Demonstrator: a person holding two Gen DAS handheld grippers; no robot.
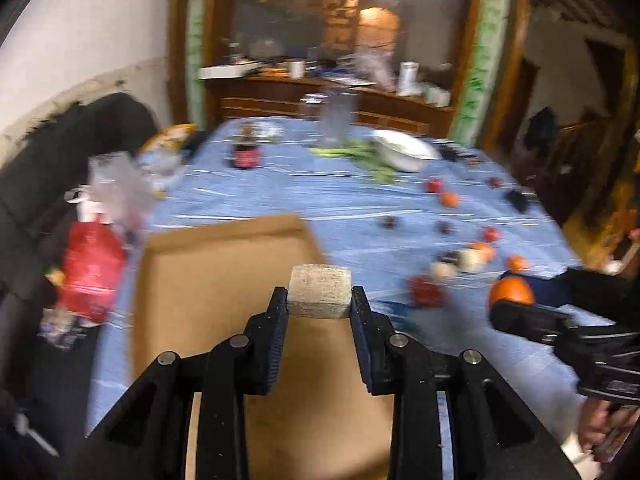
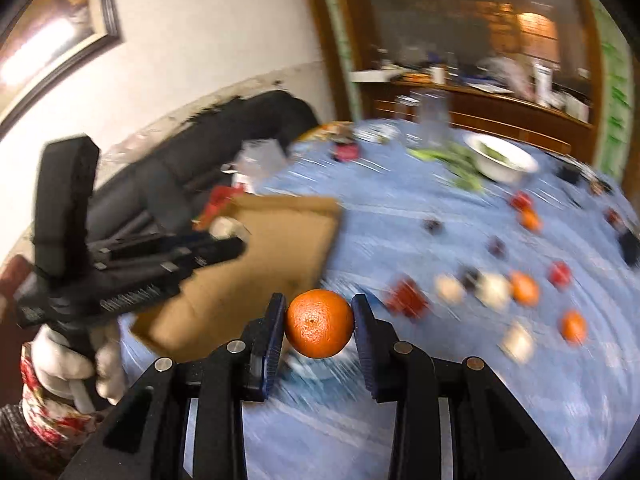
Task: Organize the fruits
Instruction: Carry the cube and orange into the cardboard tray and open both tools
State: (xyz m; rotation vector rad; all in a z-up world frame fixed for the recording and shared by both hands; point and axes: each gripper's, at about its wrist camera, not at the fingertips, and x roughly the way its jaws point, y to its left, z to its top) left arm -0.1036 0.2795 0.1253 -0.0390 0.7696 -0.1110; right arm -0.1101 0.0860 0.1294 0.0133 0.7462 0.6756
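Two wrist views over a counter (image 1: 280, 200) covered with a light blue cloth. The left gripper (image 1: 319, 300) has its fingers (image 1: 278, 320) drawn narrow and pressed on a pale, blocky item (image 1: 319, 295), possibly a cut piece of fruit; motion blur leaves its kind uncertain. It is held clear of the surface, above a flat brown cardboard sheet (image 1: 224, 272) lying on the near left part of the counter.

The right gripper (image 2: 319, 322) has its fingers (image 2: 274, 328) closed on a round orange (image 2: 319, 323), also lifted off the cloth, just beside the cardboard's right edge. In the right wrist view the left gripper appears at the left, carried by a white-gloved hand (image 2: 68, 364) over the cardboard.

Loose fruits (image 2: 524, 288), red, orange, dark and pale, lie scattered across the right half of the counter. Farther back stand a white bowl (image 1: 404, 152) beside green vegetables (image 1: 360, 156) and a clear jug (image 1: 338, 120).
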